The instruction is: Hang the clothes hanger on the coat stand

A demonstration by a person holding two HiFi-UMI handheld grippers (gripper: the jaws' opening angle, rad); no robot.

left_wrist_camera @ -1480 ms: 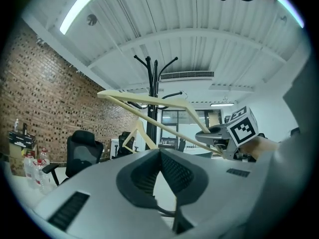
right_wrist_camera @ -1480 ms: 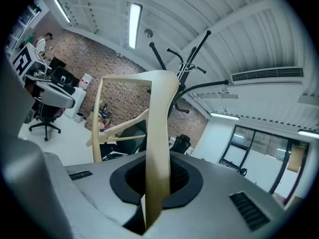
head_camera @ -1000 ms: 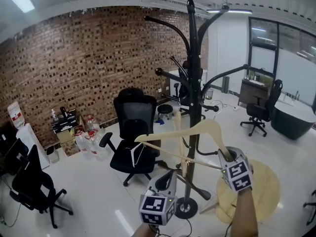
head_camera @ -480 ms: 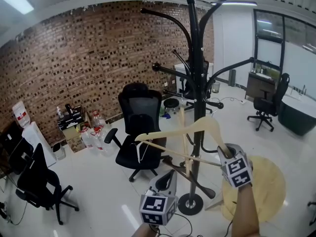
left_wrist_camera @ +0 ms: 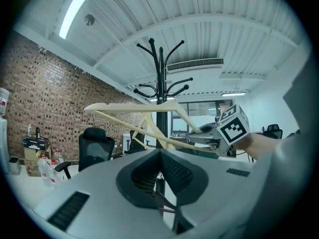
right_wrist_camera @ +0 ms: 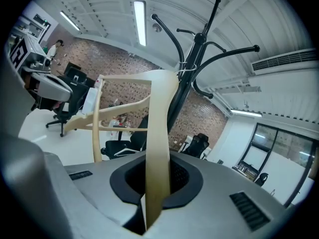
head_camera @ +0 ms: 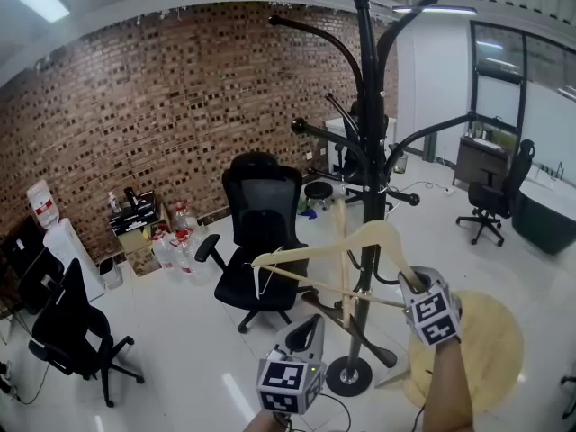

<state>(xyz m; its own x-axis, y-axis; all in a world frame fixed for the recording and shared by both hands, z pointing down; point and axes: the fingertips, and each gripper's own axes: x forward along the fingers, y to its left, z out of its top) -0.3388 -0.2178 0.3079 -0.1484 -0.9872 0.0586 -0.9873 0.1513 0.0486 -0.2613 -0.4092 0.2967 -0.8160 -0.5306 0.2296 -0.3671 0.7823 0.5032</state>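
Note:
A cream wooden clothes hanger (head_camera: 328, 257) hangs in the air in front of the black coat stand (head_camera: 369, 151), below its curved arms and crossing its pole. My right gripper (head_camera: 407, 282) is shut on the hanger's right end; in the right gripper view the wood (right_wrist_camera: 159, 133) runs up out of my right gripper (right_wrist_camera: 158, 183) toward the stand (right_wrist_camera: 187, 83). My left gripper (head_camera: 315, 320) is lower and left of it, shut on nothing. From the left gripper view the hanger (left_wrist_camera: 144, 107) and stand (left_wrist_camera: 160, 78) rise beyond my left gripper (left_wrist_camera: 159, 156).
A black office chair (head_camera: 261, 232) stands behind the hanger, more chairs at the left (head_camera: 67, 331) and back right (head_camera: 490, 210). A round wooden table (head_camera: 490, 340) is by my right arm. The stand's round base (head_camera: 349, 376) sits on the white floor. A brick wall lies behind.
Both grippers have sunk a little, the hanger still in the right one. The coat stand now sits slightly further right in the head view.

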